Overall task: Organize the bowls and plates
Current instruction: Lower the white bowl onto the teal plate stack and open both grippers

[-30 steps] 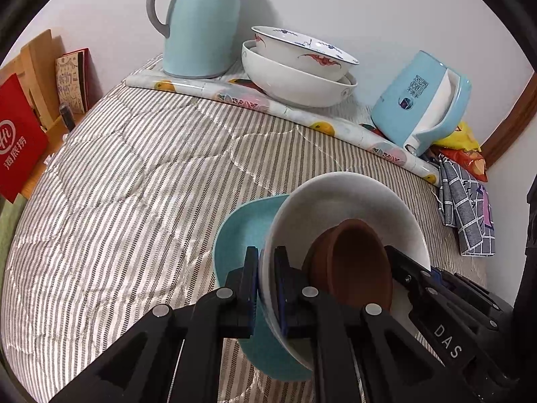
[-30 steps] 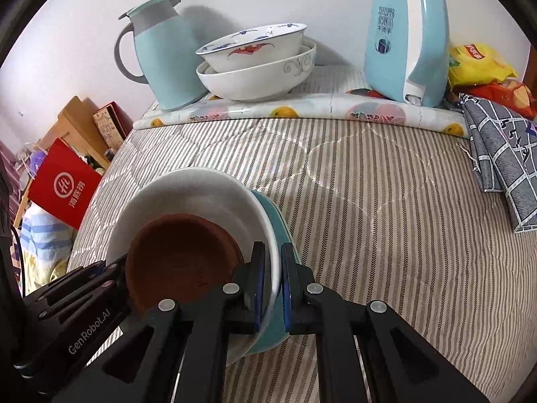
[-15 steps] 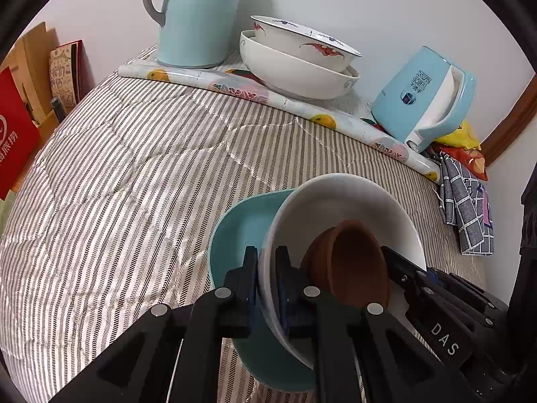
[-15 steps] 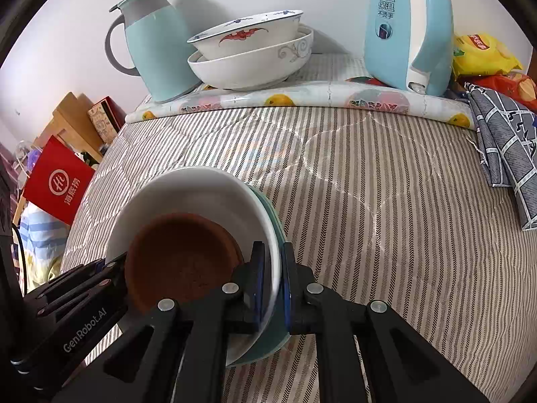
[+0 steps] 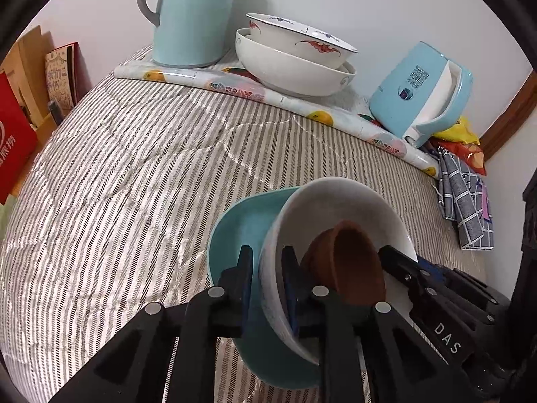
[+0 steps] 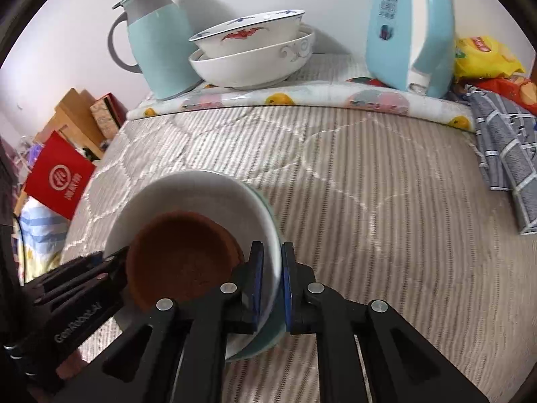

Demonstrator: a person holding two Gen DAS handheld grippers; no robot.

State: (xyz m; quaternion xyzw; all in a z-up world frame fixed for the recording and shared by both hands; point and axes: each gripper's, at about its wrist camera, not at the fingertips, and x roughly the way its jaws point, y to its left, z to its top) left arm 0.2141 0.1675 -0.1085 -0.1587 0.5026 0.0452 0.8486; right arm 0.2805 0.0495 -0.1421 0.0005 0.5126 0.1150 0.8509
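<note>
A stack of a teal bowl (image 5: 235, 221), a white bowl (image 5: 335, 201) and a small brown bowl (image 5: 352, 262) is held above the striped quilt. My left gripper (image 5: 266, 268) is shut on the stack's left rim. My right gripper (image 6: 270, 265) is shut on the right rim of the white bowl (image 6: 201, 191) and the teal bowl (image 6: 275, 332), with the brown bowl (image 6: 181, 255) inside. Two nested white bowls (image 5: 292, 57) stand at the back, the top one with red bat motifs; they also show in the right wrist view (image 6: 251, 50).
A light blue thermos jug (image 5: 191, 16) stands left of the nested bowls, a blue kettle (image 5: 423, 94) right of them, on a fruit-print cloth (image 5: 235, 87). A checked cloth (image 6: 506, 154) and snack bags (image 6: 483, 57) lie at the right. A red bag (image 6: 60, 181) is off the bed's left edge.
Both grippers have carried the bowl stack forward, closer to the nested bowls at the back. The grips on the rims have not changed.
</note>
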